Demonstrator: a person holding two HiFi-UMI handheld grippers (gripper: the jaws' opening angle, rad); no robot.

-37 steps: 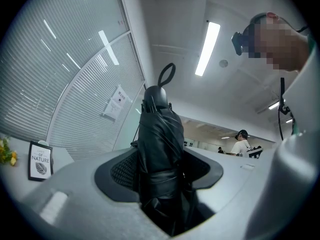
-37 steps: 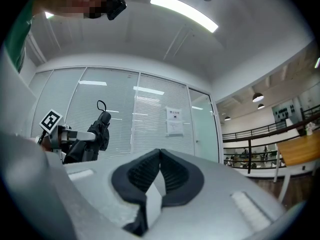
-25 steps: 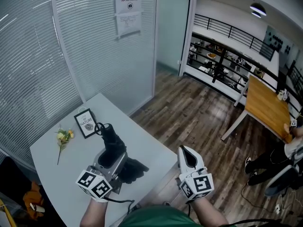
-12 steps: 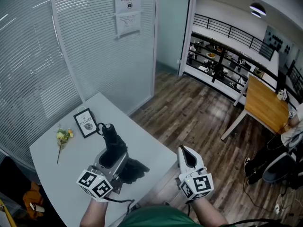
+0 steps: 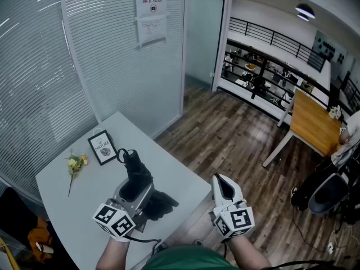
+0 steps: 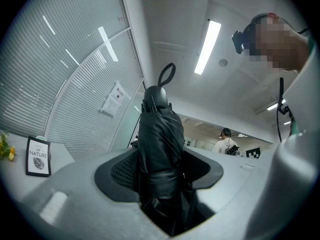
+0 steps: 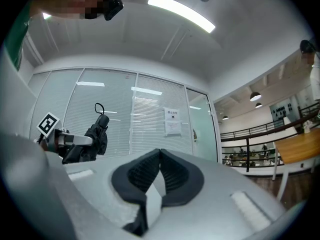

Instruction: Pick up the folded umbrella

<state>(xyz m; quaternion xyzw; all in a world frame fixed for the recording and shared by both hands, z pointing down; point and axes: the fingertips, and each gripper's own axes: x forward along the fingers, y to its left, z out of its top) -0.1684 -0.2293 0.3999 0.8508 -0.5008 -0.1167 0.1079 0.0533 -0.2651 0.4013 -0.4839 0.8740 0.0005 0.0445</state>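
Note:
The folded umbrella (image 5: 136,172) is black, with a strap loop at its far end. My left gripper (image 5: 135,189) is shut on it around the middle, over the white table (image 5: 67,207). In the left gripper view the umbrella (image 6: 159,139) stands upright between the dark pads (image 6: 122,171), loop on top, its loose folds hanging below the jaws. My right gripper (image 5: 224,185) is off the table's right edge, shut with nothing in it. In the right gripper view the right gripper (image 7: 159,156) has its pads pressed together, and the umbrella (image 7: 97,134) shows at the left.
A small framed picture (image 5: 103,147) and a sprig of yellow flowers (image 5: 75,163) lie at the table's far left. Glass walls with blinds (image 5: 112,49) stand behind. To the right are wooden floor, a wooden table (image 5: 318,128) and a seated person (image 5: 349,145).
My left gripper and the umbrella have drifted slightly to the right in the head view. The right gripper has stayed put. The person at the far right has shifted.

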